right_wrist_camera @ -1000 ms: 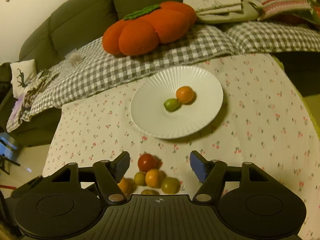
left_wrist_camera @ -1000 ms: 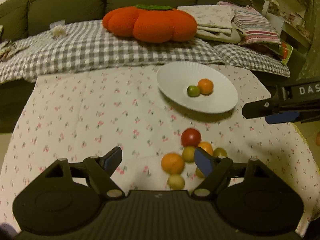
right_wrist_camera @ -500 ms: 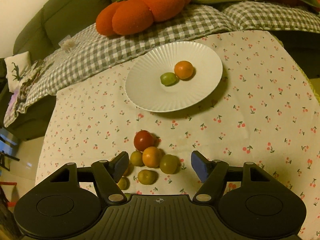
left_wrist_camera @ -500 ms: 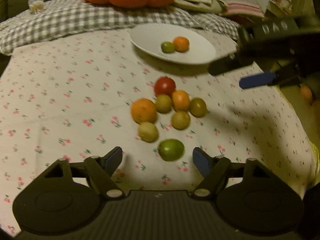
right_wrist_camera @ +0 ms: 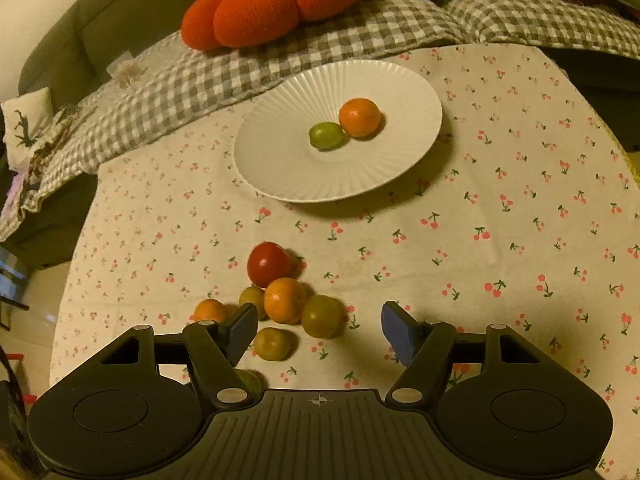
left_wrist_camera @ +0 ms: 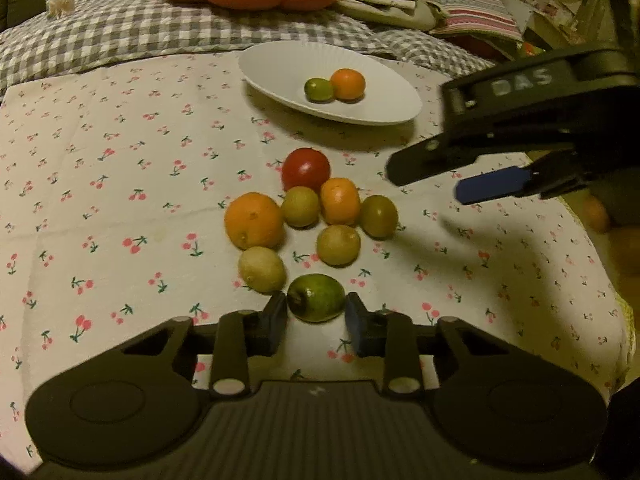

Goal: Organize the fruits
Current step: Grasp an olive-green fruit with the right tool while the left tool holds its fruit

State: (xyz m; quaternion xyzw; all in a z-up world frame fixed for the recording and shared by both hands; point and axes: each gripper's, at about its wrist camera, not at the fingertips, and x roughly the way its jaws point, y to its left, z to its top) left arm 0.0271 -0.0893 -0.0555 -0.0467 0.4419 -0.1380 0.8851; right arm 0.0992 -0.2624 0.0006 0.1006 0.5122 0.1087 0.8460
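Lowered since the earlier frame, the left gripper (left_wrist_camera: 316, 316) has just been closing its jaws around a green fruit (left_wrist_camera: 316, 297), apparently pinching it. At its 12 o'clock, the white plate (left_wrist_camera: 280, 68) carries two fruits. The right gripper (right_wrist_camera: 320, 330) hangs spread over the pile.

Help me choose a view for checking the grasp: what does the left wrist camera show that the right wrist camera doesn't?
Left wrist only: the left gripper, jaws just closing, pinching the green fruit nearest it, plus the pale yellow fruit beside it.

Right wrist only: the right gripper from behind, open and empty, above the pile.

Both: the white plate holding two fruits, and the red tomato on the cherry-print cloth.
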